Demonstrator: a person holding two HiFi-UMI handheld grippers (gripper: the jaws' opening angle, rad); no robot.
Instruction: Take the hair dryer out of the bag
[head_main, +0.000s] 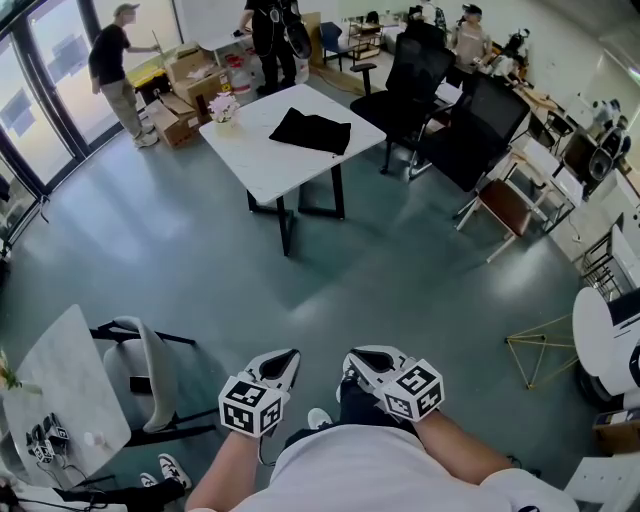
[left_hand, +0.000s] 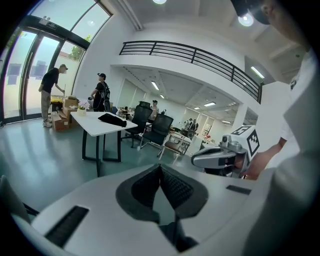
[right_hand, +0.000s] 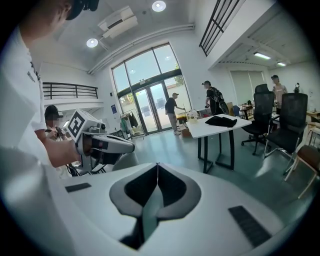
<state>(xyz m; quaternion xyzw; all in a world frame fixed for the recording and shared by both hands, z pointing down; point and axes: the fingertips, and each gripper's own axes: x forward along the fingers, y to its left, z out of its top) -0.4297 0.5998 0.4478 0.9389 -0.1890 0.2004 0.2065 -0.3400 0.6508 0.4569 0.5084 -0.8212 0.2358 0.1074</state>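
A black bag (head_main: 312, 130) lies flat on the white table (head_main: 262, 160) across the room; no hair dryer shows. The bag (left_hand: 112, 119) appears far off in the left gripper view, and the bag (right_hand: 221, 121) likewise in the right gripper view. My left gripper (head_main: 287, 357) and right gripper (head_main: 358, 358) are held side by side close to my body, well short of the table, over the grey floor. The left gripper (left_hand: 160, 167) is shut with nothing in it. The right gripper (right_hand: 157, 165) is also shut and holds nothing.
Black office chairs (head_main: 415, 80) and a brown chair (head_main: 505, 205) stand right of the table. A small flower pot (head_main: 222, 107) sits on its far corner. Cardboard boxes (head_main: 185, 95) and people stand beyond. A white chair (head_main: 150, 375) and marble table (head_main: 60, 385) are at my left.
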